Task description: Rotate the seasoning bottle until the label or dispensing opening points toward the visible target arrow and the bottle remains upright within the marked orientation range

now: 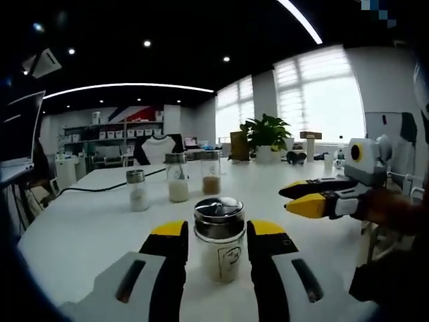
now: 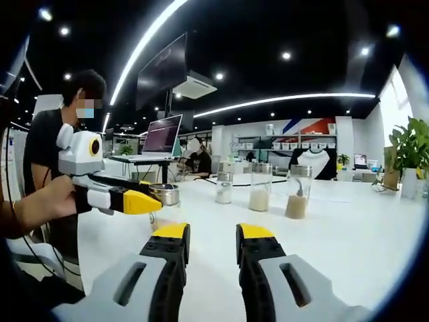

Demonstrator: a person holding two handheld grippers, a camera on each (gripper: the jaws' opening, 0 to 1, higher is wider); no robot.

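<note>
The seasoning bottle (image 1: 219,238) is a glass jar with a shiny metal lid and a printed label facing me. It stands upright on the white table (image 1: 87,228). My left gripper (image 1: 218,231) has its yellow-tipped jaws pressed close on either side of the bottle. In the right gripper view the same bottle (image 2: 165,196) shows just behind the left gripper's yellow tip (image 2: 142,201). My right gripper (image 2: 213,235) is open over bare table with nothing between its jaws. In the left gripper view it hovers at the right as the right gripper (image 1: 298,196), a short way from the bottle.
Three more jars stand farther back: a small shaker (image 1: 137,191), one with white powder (image 1: 177,180) and one with brown powder (image 1: 211,174). A black cable (image 1: 100,184) crosses the table. A laptop (image 2: 163,136) and a person (image 2: 53,144) are at the left.
</note>
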